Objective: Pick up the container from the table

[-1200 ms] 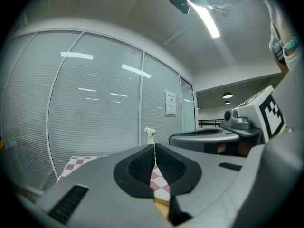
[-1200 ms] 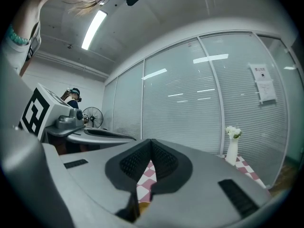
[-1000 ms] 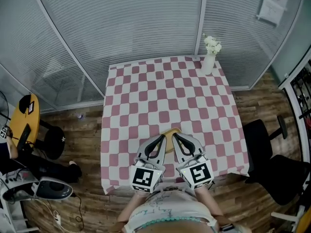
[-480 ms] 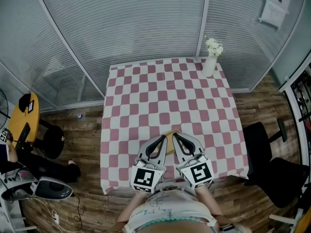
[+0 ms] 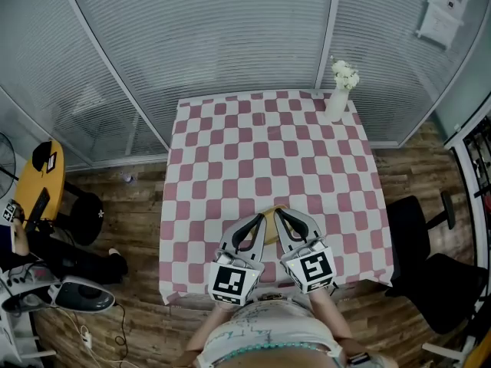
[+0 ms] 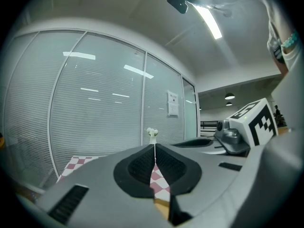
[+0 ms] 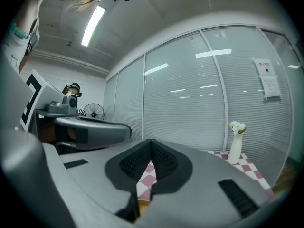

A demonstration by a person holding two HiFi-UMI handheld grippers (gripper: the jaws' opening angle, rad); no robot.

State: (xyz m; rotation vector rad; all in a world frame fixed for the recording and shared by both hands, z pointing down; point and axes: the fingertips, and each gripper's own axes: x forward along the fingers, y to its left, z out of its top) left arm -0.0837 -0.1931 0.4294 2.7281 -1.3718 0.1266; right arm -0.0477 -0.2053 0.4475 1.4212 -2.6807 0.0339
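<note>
Two closed grippers over one checked table, container barely showing.

Biggest thing: the table (image 5: pixel 230 152), pink-and-white checked cloth, set against a glass wall with blinds.

Next, the tools. The left gripper (image 5: pixel 258 218) and the right gripper (image 5: pixel 279 213) sit side by side over the table's near edge, tips pointing toward the far side. In the left gripper view the left gripper (image 6: pixel 154 147) has its jaws pressed together at the tips, with nothing between them. In the right gripper view the right gripper (image 7: pixel 151 141) is the same, pads meeting and empty.

The container (image 5: pixel 270 211) lies on the cloth near the near edge, about mid-width, just beyond and partly under the two tool tips. Most of it is covered.

- Handling, as a guess: likely light and stiff, so one tool could probably lift it. A smooth wall may slip under the pads.
- Where to grip, also a guess: across the rim or a side wall, once a pair of jaws is spread. Neither can take anything as they stand.
- Looks: tan-yellow, with a rounded far edge in the head view. Each gripper view catches only a tan sliver of the container (image 6: pixel 161 208) low between the jaw roots. Shape, depth and any lid cannot be told.

Smallest: a white vase (image 5: pixel 336 104) with white flowers at the far right corner, well apart from the container.
</note>
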